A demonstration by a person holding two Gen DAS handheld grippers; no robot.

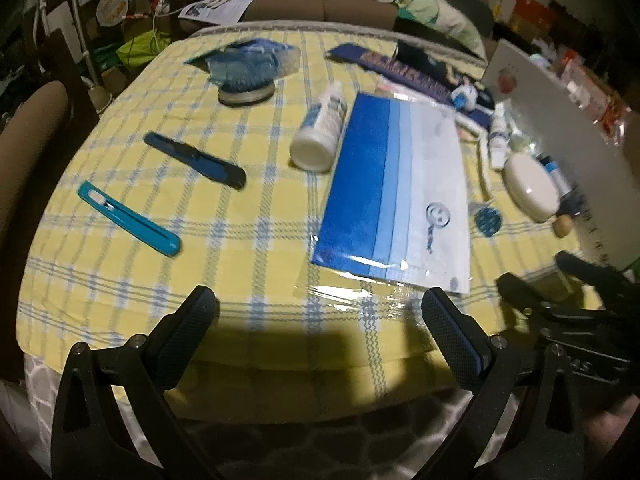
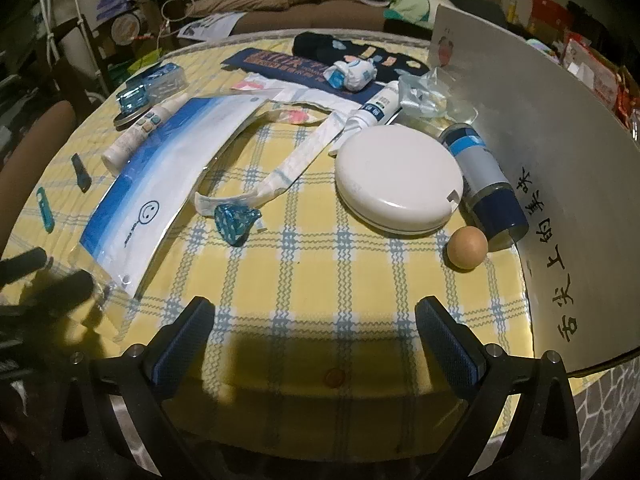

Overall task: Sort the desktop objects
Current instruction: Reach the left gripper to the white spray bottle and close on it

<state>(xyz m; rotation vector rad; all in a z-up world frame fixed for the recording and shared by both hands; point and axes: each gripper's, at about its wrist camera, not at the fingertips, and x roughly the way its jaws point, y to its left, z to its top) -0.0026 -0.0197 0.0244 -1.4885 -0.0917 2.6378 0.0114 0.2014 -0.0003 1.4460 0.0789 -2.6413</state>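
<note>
My left gripper [image 1: 318,312] hangs open over the near edge of a yellow checked tablecloth [image 1: 160,272], nothing between its fingers. Ahead of it lie a blue-and-white plastic pouch [image 1: 394,188], a white bottle [image 1: 318,132] on its side, a dark blue comb [image 1: 194,159] and a teal clip [image 1: 128,218]. My right gripper [image 2: 314,320] is open too, over bare cloth. Beyond it sit a round white case [image 2: 398,178], a wooden egg [image 2: 467,247], a blue-and-grey can [image 2: 486,178], a crumpled blue wrapper [image 2: 236,220] and the same pouch [image 2: 160,184].
A grey board with black characters [image 2: 560,184] stands along the right side. A blue brush on a round base [image 1: 244,76], a dark banner [image 2: 280,64] and black cloth [image 2: 332,46] lie at the back. A brown chair [image 1: 28,140] stands at left; a sofa [image 1: 320,0] behind.
</note>
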